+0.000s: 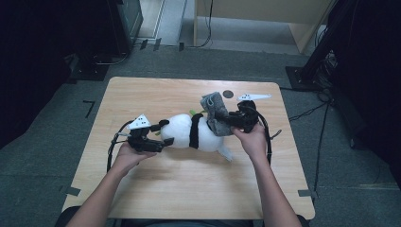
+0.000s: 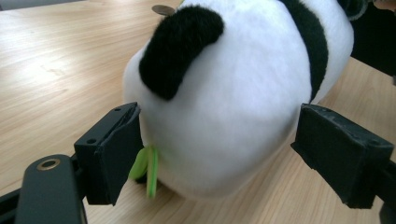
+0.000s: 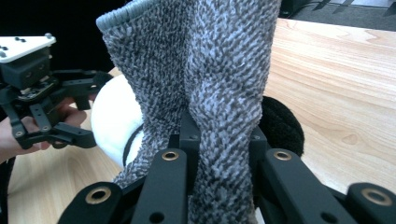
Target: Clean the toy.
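A white and black panda plush (image 1: 182,132) lies on its side in the middle of the wooden table (image 1: 189,189). My left gripper (image 1: 165,132) is open, one jaw on each side of the plush's left end. In the left gripper view the plush (image 2: 233,93) bulges between those jaws, with a green leaf piece (image 2: 148,168) tucked under it. My right gripper (image 1: 228,122) is shut on a grey knitted sock (image 1: 215,111) at the plush's right end. The sock (image 3: 210,70) stands up from the shut jaws, hiding most of the plush (image 3: 112,121) behind it.
A small dark round disc (image 1: 228,93) lies on the table behind the sock and also appears as a disc (image 2: 163,9) in the left gripper view. Bare tabletop lies in front of the plush. Cables trail off both table sides to the carpet.
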`<action>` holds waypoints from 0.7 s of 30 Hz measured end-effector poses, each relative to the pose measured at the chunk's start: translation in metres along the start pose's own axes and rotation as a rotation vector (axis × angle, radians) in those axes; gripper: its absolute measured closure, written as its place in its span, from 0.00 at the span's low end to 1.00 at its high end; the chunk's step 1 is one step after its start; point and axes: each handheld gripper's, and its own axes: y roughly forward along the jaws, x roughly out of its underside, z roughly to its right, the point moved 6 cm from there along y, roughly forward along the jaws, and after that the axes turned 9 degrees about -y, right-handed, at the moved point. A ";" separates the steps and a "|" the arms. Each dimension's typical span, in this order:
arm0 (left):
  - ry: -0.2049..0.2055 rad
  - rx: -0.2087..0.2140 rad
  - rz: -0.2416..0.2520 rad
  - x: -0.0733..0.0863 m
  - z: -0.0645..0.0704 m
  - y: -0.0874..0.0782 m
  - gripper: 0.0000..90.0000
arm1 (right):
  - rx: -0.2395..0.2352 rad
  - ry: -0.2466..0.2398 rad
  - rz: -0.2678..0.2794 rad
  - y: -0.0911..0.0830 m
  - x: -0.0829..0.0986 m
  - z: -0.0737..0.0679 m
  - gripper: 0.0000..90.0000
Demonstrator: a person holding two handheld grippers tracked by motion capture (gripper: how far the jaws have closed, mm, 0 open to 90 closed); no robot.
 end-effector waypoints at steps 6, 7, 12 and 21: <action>0.006 0.019 0.052 0.003 -0.011 0.004 0.26 | -0.012 0.022 0.020 0.008 -0.003 0.010 0.87; 0.008 0.018 0.065 0.002 -0.012 0.006 0.25 | -0.012 0.027 0.016 0.008 -0.004 0.011 0.87; -0.008 0.024 0.051 0.000 -0.018 0.010 0.20 | -0.017 0.033 0.013 0.012 -0.007 0.016 0.87; 0.013 0.029 -0.007 0.007 -0.022 0.031 0.09 | -0.025 0.050 0.006 0.018 -0.009 0.024 0.87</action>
